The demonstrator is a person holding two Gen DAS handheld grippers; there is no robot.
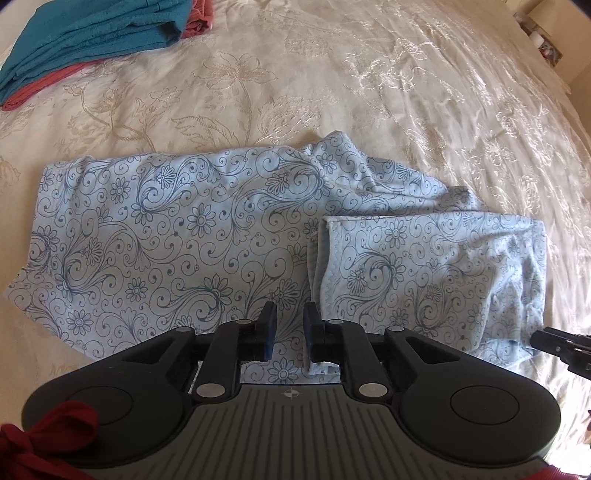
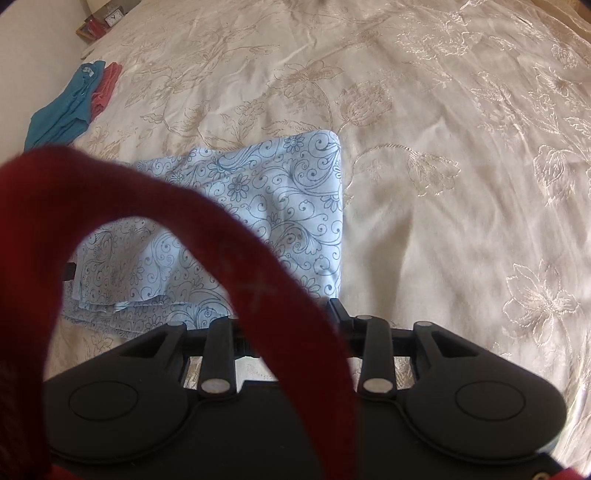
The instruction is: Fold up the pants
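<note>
- Your left tongs [image 1: 289, 330] point steeply down over the near edge of the pants [image 1: 177, 236]; the jaws stand a narrow gap apart, and the pads press on nothing.
- Through that gap you see patterned cloth and a small white tag at the near edge.
- The pants lie flat on the bedspread [image 1: 369, 92], pale blue with a dark floral print, spreading to the left and right of your left tongs.
- Just right of the left tongs, a leg end is folded back over the rest, its hemmed edge [image 1: 325, 254] facing the tongs.
- Farther right, the black tip of your right tongs [image 1: 554, 341] pokes in at the pants' right end.
- In the right wrist view, a dark red strap [image 2: 258, 273] loops in front of the lens and covers most of the right tongs' fingers; you cannot tell how wide they stand.
- Ahead and left of the right tongs, the pants' folded edge [image 2: 338, 206] runs away from you.
- Far ahead and left of both tongs, a teal garment [image 1: 92, 33] lies on top of a pink one [image 1: 40, 86].
</note>
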